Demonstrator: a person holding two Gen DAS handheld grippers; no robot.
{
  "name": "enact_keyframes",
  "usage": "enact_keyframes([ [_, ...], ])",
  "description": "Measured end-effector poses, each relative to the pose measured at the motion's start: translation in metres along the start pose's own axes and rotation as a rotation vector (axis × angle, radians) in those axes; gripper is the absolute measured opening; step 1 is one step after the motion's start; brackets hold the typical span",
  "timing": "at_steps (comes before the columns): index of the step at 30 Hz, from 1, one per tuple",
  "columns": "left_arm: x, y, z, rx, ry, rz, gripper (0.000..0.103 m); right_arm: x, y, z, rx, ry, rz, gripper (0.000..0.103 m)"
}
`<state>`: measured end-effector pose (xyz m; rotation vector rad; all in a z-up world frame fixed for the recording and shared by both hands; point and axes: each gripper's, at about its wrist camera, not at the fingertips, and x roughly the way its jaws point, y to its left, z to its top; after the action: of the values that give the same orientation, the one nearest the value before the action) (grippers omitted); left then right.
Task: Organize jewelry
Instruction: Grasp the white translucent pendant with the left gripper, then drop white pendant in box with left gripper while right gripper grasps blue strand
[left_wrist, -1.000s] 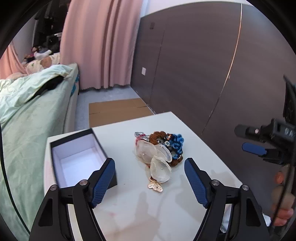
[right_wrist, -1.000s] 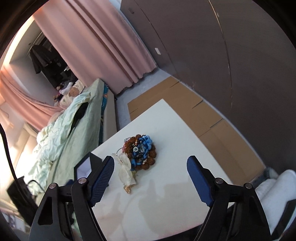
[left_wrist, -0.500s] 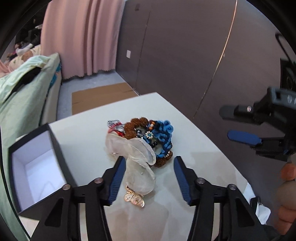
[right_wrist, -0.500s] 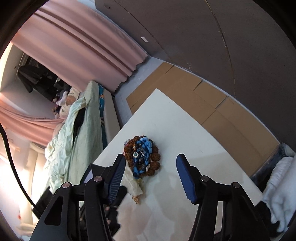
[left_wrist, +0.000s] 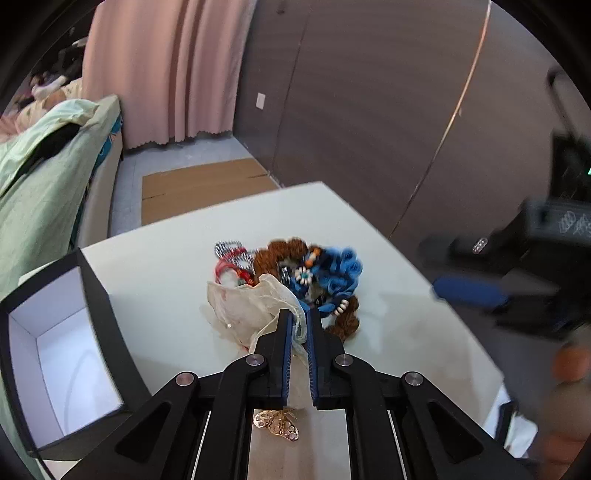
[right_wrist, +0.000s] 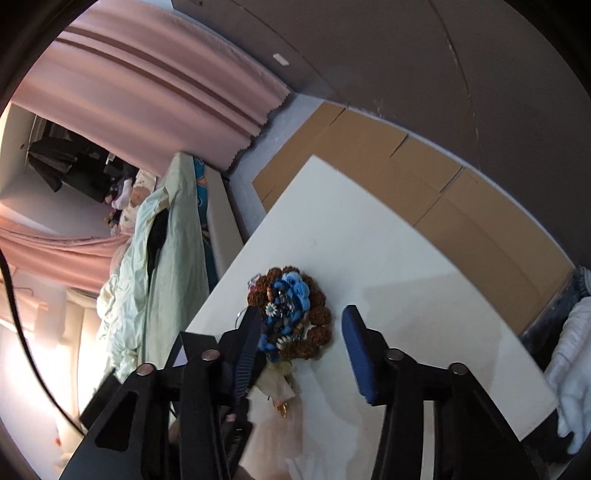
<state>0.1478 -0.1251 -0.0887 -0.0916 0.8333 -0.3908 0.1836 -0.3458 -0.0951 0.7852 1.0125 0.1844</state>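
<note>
- Jewelry is not yet sorted: almost all of it lies in one heap (left_wrist: 295, 284) near the middle of the white bench (left_wrist: 166, 266), and the black box (left_wrist: 55, 362) at the left edge of the bench shows only a white, empty inside.
- Nearest to the left camera, a gold butterfly pendant (left_wrist: 277, 422) lies on the bench under the left gripper (left_wrist: 298, 328). It seems to hang from the sheer pouch.
- The left gripper has just been closing, and now its fingers are clamped on the sheer pouch (left_wrist: 251, 302) at the near side of the heap. I judge this is the first pick, with nothing lifted yet.
- The right gripper (right_wrist: 301, 332) has also been closing. Its fingers are still apart, one on each side of the heap, and I cannot see them press on anything.
- Behind the pouch lie the blue bracelet (left_wrist: 340, 273), the brown beads (left_wrist: 284, 251) and a red and striped piece (left_wrist: 231, 254), all tangled together.
- What is left, in my view: to carry each piece into the box.
</note>
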Motion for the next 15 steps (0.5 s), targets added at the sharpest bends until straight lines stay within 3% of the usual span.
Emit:
enact_keyframes([
  [4,-0.017,0.009,0.005,-0.031,-0.036,-0.012,0.008,0.013,0.001,-0.003,0.011,0.034,-0.003,0.044],
  [6,-0.027,0.014,0.007,-0.048,-0.046,-0.031,0.001,0.018,0.002,-0.004,0.013,0.046,0.003,0.044],
  [15,-0.04,0.03,0.013,-0.096,-0.076,-0.042,0.001,0.056,0.016,-0.017,0.018,0.139,0.026,0.044],
])
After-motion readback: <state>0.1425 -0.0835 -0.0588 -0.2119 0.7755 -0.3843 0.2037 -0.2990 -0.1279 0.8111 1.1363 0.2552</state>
